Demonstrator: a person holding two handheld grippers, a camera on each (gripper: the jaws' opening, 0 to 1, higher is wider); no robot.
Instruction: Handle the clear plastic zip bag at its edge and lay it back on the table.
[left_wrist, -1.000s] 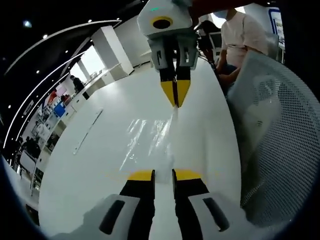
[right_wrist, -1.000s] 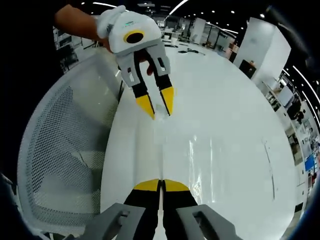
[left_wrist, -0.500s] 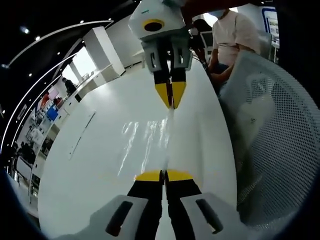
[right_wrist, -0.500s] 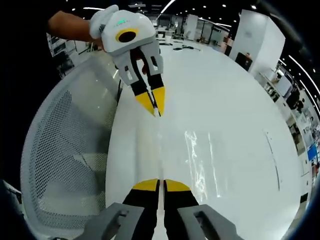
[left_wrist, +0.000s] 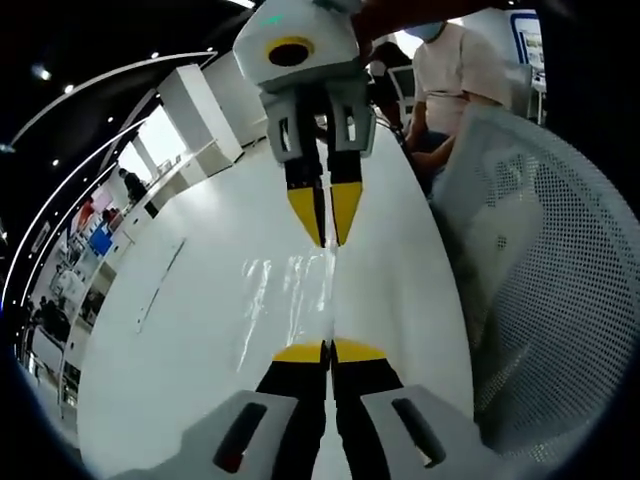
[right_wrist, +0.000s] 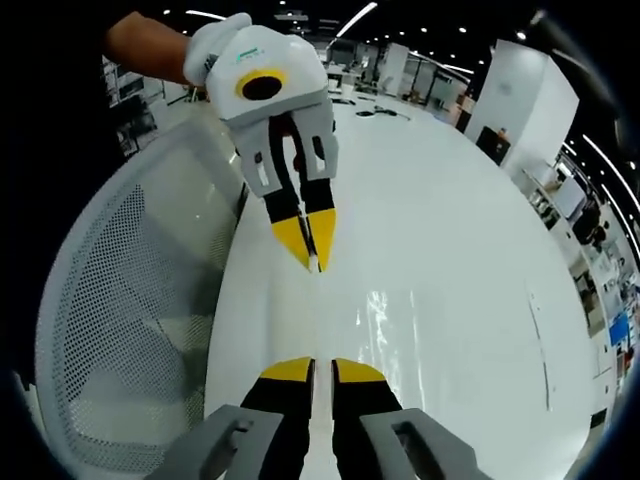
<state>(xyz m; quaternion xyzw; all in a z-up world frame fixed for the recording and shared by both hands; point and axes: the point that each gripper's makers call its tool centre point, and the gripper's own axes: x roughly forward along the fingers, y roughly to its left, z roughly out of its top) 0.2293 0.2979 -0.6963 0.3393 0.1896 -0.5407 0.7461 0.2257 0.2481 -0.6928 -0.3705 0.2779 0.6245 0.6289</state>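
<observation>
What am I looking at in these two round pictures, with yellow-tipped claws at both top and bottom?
There is no robot arm. A person holds a two-jaw gripper in each hand, and each gripper carries a camera looking along its own jaws. In the left gripper view, the left gripper rises from the bottom and the right gripper faces it. The right gripper view shows the reverse. A clear plastic bag lies on the white table, visible mostly as glints. The left gripper's jaws look shut on the bag's edge. The right gripper's jaws stand slightly apart. A mesh chair stands beside the table.
</observation>
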